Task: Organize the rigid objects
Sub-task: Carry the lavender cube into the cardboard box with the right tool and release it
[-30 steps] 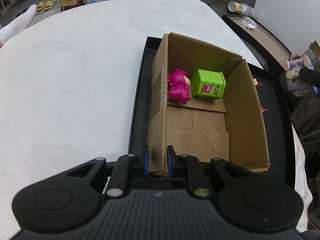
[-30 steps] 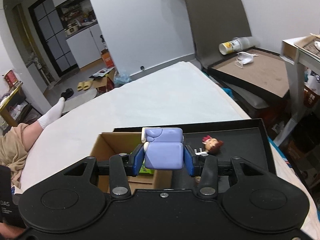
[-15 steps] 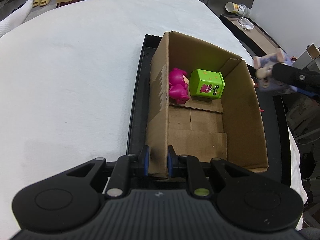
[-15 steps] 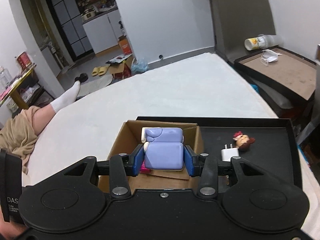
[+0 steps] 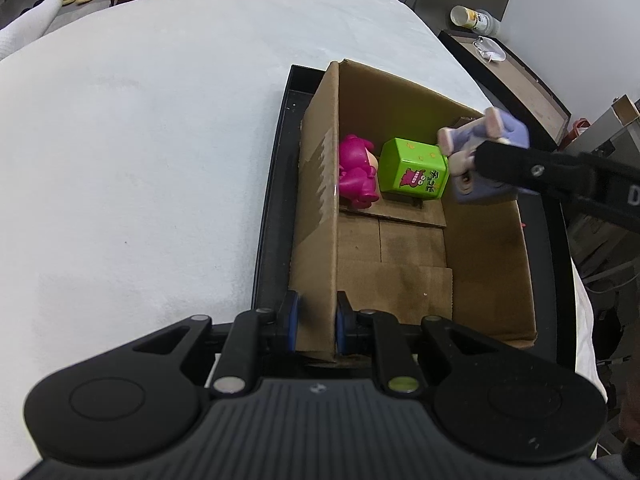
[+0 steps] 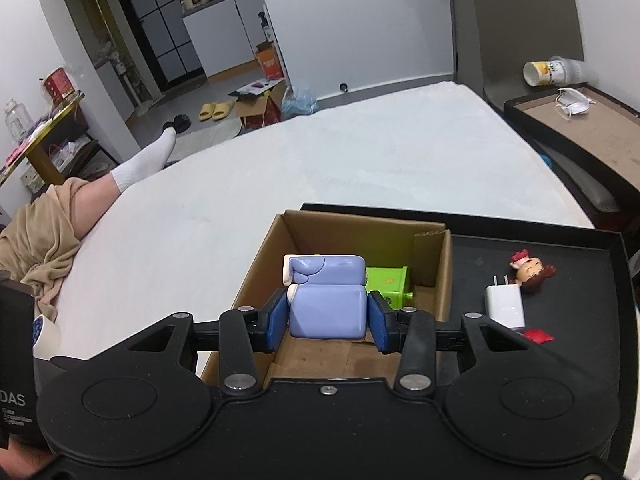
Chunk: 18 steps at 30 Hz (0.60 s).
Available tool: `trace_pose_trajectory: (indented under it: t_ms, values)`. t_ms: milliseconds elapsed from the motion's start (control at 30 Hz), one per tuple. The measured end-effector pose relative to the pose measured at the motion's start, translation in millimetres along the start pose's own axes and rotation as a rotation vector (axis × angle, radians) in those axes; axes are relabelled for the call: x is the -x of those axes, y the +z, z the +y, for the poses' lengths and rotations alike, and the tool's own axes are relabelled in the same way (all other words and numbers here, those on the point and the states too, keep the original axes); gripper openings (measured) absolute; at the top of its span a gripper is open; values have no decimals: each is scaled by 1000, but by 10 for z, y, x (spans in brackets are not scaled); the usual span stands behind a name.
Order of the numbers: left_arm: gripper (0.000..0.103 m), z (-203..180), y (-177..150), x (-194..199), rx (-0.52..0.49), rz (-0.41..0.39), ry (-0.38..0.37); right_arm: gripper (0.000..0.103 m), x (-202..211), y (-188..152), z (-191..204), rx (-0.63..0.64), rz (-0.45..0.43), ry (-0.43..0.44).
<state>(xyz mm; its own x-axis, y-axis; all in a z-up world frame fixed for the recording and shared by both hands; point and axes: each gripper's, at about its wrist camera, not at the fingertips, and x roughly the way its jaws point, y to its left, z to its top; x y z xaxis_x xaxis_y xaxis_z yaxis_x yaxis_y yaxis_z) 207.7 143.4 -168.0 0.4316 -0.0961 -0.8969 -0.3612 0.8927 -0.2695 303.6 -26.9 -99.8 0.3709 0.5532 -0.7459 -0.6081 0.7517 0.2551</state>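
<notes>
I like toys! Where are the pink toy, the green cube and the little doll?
pink toy (image 5: pixel 357 174), left wrist view, its body
green cube (image 5: pixel 414 169), left wrist view, its front face
doll (image 6: pixel 531 273), right wrist view, its head

Even, soft indoor light; both fisheye views bend hard at the edges, and the box (image 5: pixel 404 216) interior sits in mild shadow.

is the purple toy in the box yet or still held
Held, not yet set down: the right gripper clamps the purple toy above the cardboard box, over the green cube.
</notes>
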Motion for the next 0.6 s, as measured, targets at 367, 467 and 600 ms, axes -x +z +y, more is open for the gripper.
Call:
trace_pose_trajectory:
  t_ms: [367, 467, 600]
  values:
    - [18, 33, 5, -2, 16, 1, -18, 42, -256, -57, 123, -18, 72, 39]
    - [18, 54, 10, -2, 18, 3, -23, 42, -351, -99, 142, -30, 105, 55]
    - [18, 72, 8, -4, 21, 2, -28, 42, -442, -155, 136, -60, 145, 81]
